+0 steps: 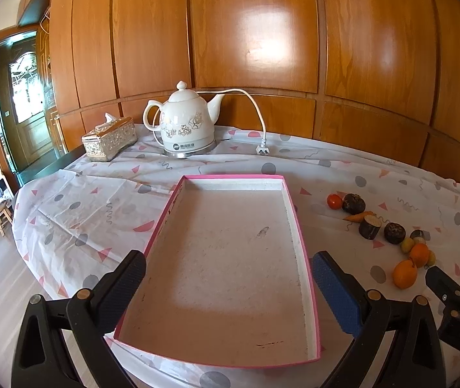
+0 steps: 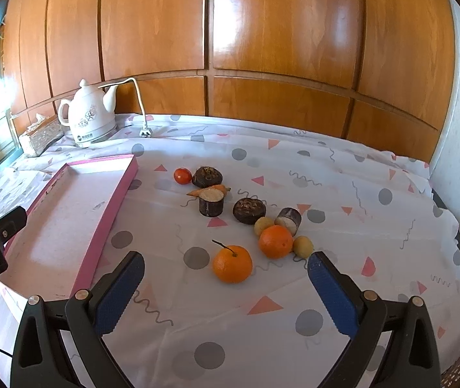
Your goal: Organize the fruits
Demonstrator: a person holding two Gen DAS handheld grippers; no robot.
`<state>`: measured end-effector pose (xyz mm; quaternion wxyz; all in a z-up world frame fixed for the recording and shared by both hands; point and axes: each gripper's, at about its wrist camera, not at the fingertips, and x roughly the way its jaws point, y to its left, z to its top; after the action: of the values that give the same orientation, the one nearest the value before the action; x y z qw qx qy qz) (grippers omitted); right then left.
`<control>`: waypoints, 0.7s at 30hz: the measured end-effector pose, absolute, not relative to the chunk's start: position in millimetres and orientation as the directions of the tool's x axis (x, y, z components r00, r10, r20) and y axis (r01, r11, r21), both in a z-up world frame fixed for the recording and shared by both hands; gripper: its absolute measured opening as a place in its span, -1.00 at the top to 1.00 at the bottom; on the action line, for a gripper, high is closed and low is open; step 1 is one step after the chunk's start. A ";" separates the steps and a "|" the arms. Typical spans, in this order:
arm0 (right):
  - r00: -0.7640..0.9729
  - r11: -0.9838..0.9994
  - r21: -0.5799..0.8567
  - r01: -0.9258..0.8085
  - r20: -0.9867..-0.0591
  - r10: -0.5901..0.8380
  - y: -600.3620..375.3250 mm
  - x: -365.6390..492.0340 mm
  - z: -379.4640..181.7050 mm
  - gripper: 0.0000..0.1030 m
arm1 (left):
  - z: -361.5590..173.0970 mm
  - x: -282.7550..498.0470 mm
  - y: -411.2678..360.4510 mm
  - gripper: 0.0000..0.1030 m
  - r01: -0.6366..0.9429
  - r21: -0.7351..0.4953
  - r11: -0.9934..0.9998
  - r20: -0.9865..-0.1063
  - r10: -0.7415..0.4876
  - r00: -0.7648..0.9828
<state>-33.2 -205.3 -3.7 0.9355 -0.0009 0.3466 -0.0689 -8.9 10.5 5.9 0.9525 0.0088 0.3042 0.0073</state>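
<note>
A shallow pink-rimmed tray [image 1: 294, 223] [image 2: 123, 184] lies empty on the patterned tablecloth. My left gripper [image 1: 230, 268] hangs open over its near end. To the tray's right lies a loose group of produce: a stemmed orange [image 2: 232, 263] [image 1: 405, 274], a second orange [image 2: 275, 241] [image 1: 419, 254], a small red tomato [image 2: 182, 175] [image 1: 334, 200], a carrot [image 2: 217, 188], dark round fruits [image 2: 207, 175] [image 2: 249, 210], two cut dark cylinders [image 2: 211, 203] [image 2: 289, 219] and small yellow fruits [image 2: 303, 246]. My right gripper [image 2: 226, 270] is open, just short of the stemmed orange.
A white floral kettle [image 1: 186, 126] [image 2: 90, 119] with a loose cord and plug [image 1: 262, 150] stands at the table's back, a tissue box [image 1: 110, 139] to its left. Wood panelling runs behind. The table's left edge drops to the floor, where a stool [image 1: 2, 216] stands.
</note>
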 end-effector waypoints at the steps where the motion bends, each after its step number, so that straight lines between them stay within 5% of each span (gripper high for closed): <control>1: 0.752 0.991 -0.052 0.124 -0.646 -0.129 -204.2 -33.6 -3.8 -0.99 | 5.7 -8.8 10.5 -0.99 -0.011 0.021 1.000 -0.579 0.021 0.815; 21: 0.747 0.989 -0.079 0.128 -0.648 -0.149 -198.8 -27.9 -1.6 -0.99 | 0.4 -7.4 16.1 -0.99 -0.020 0.011 1.000 -0.592 0.023 0.806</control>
<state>-27.9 -198.8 -1.6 0.9345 -0.0148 0.3479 -0.0742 -7.4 16.1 0.4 0.9501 0.0022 0.3116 0.0115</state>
